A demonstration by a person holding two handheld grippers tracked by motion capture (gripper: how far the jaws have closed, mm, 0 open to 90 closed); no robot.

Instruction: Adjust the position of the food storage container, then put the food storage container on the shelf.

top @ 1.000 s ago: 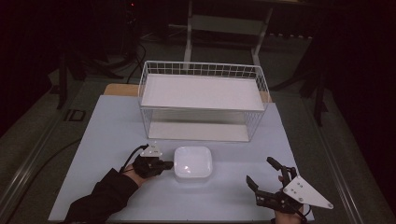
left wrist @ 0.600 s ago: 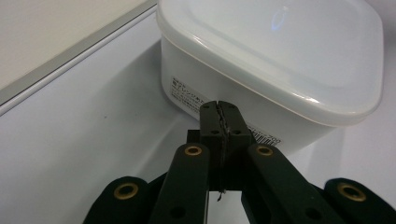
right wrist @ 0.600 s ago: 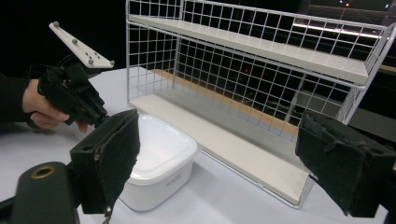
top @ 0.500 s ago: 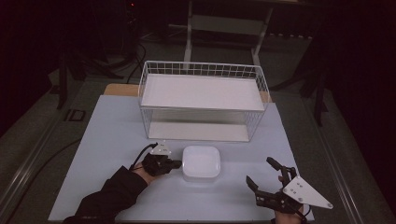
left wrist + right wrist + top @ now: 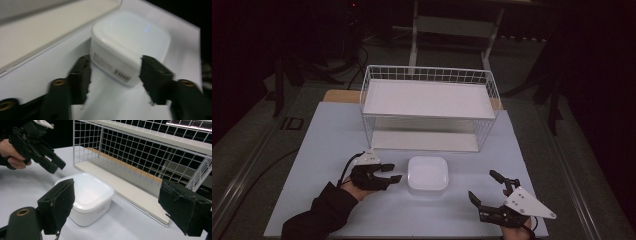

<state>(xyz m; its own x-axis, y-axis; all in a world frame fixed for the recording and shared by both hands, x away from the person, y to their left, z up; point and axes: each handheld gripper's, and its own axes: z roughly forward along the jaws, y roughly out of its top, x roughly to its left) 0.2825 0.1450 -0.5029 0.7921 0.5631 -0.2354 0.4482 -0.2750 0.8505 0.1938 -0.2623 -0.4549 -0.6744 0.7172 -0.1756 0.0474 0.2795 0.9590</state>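
The white container (image 5: 427, 173) sits on the surface just before the wire rack (image 5: 429, 109), let go by the left gripper (image 5: 393, 172) whose jaws have just been opening, right gripper (image 5: 484, 190) apart too, shelving apparently left

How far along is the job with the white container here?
Done: the white container sits on the table in front of the wire rack. In hand: nothing; the left claw, jaws just opened, is beside it, and the right claw is open. Left: possibly shelving it.

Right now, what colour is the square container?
White container; the right gripper view shows it best.
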